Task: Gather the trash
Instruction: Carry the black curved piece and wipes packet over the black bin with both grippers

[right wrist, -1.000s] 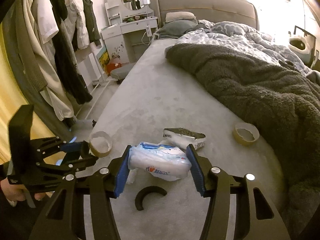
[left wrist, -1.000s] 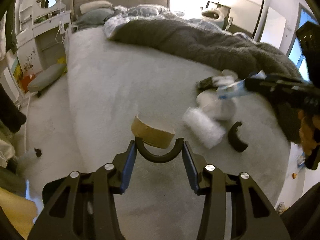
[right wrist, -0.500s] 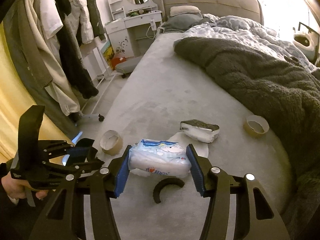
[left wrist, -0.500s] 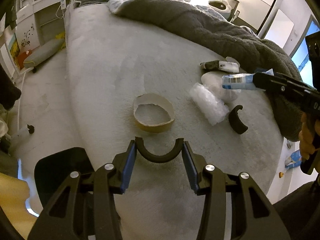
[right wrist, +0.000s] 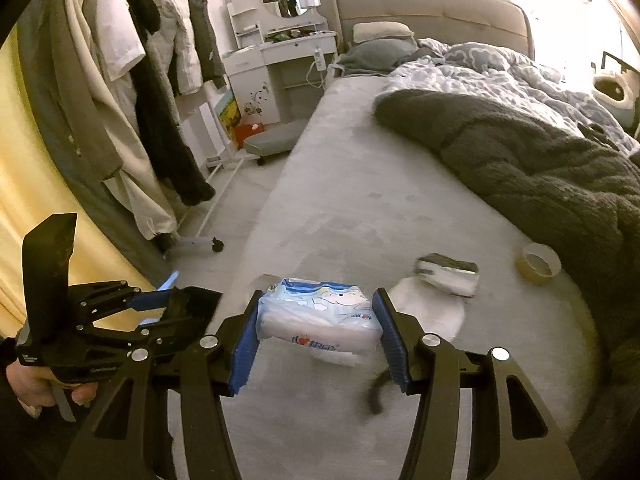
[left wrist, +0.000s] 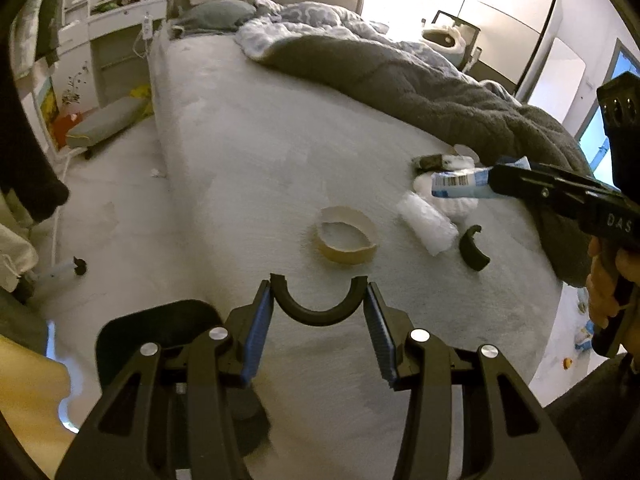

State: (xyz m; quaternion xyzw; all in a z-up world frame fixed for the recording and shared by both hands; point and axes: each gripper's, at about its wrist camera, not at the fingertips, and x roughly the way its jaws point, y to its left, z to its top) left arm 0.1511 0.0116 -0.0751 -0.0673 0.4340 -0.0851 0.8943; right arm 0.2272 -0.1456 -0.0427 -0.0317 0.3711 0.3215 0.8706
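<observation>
Spreading wide across both views: the grey bed (left wrist: 248, 168), carrying what trash is left. Lying ahead of the left gripper (left wrist: 319, 312) and just beyond its fingertips: the tape ring (left wrist: 346, 240), flat, opening upward. Resting further right, nearer the right hand's side: the crumpled plastic wrap (left wrist: 428, 222), long axis slanting away, and the second black half-ring (left wrist: 472, 249). Clamping on a black half-ring (left wrist: 319, 305), open side facing forward: the left blue pads (left wrist: 262, 332). Gripping a tissue pack (right wrist: 318, 318) across its long axis, lifted clear of the bed: the right gripper (right wrist: 318, 334). Probably carrying both loads off to a bin, not visible here.
</observation>
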